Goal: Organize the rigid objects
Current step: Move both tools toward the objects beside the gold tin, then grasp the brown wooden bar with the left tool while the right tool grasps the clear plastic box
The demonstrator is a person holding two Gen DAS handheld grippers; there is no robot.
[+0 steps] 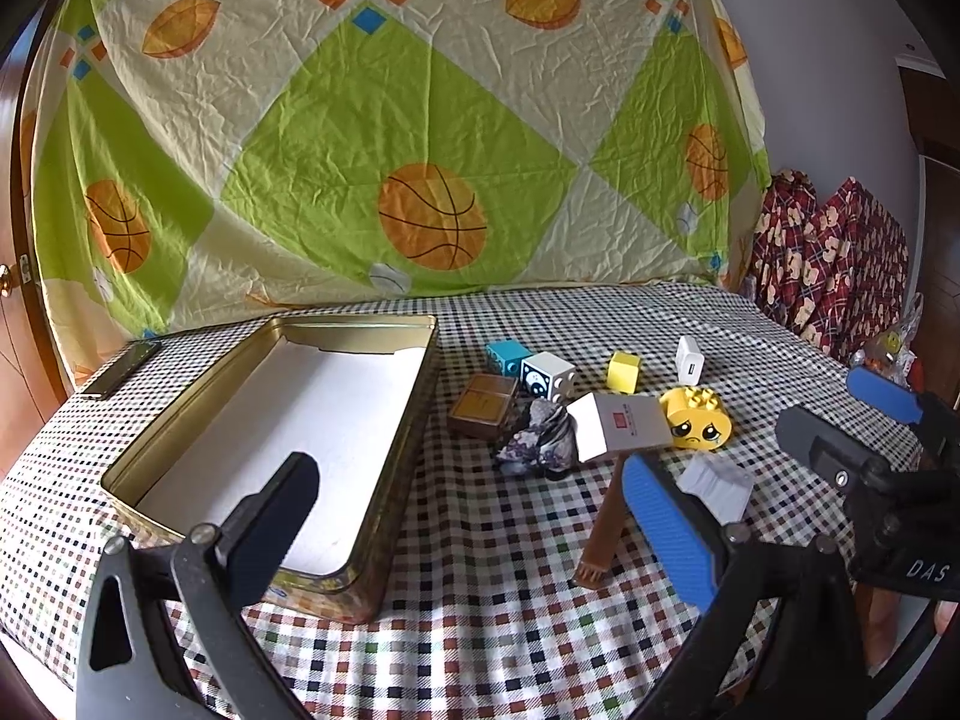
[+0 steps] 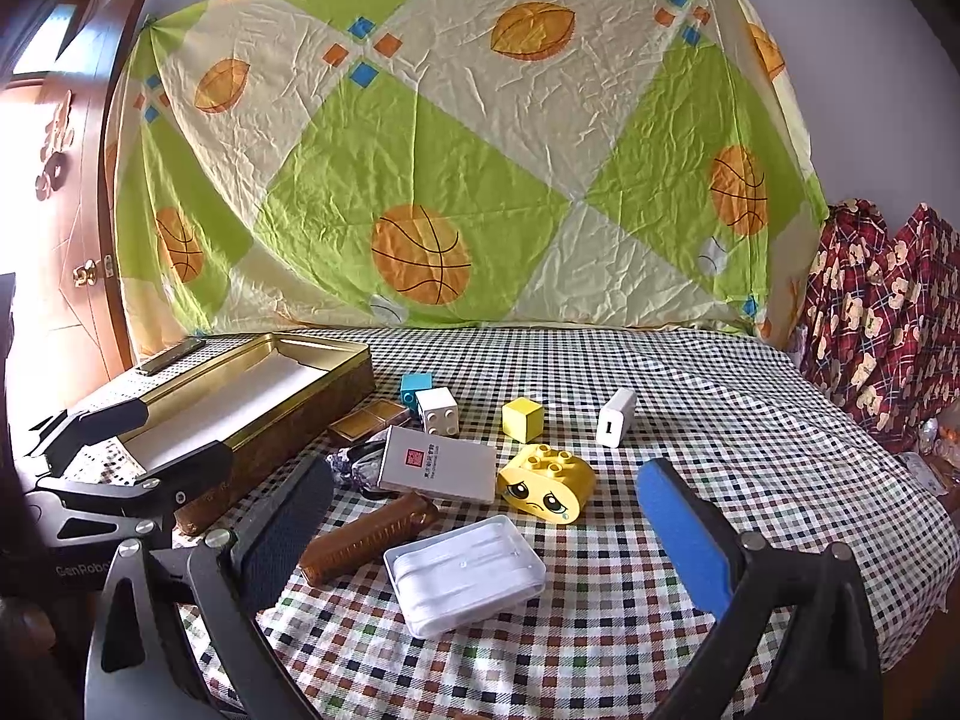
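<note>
Rigid objects lie scattered on a checked cloth over the worktop (image 2: 690, 396). Nearest the right claw (image 2: 486, 516), whose jaws stand wide and hold nothing, is a clear plastic case (image 2: 465, 576), with a brown comb (image 2: 366, 537) just beside it. Behind them lie a white card box (image 2: 441, 462), a yellow sad-face brick (image 2: 546, 483), a yellow cube (image 2: 523, 418), a white charger (image 2: 616, 417), a white studded block (image 2: 437, 410) and a blue block (image 2: 416, 387). A crumpled dark thing under the card box is hard to make out. The left claw (image 1: 474, 522), also wide and empty, hovers over the open gold tin (image 1: 414, 420). A basketball-print sheet (image 2: 456, 138) hangs behind; a wooden door (image 2: 66, 192) stands at left.
</note>
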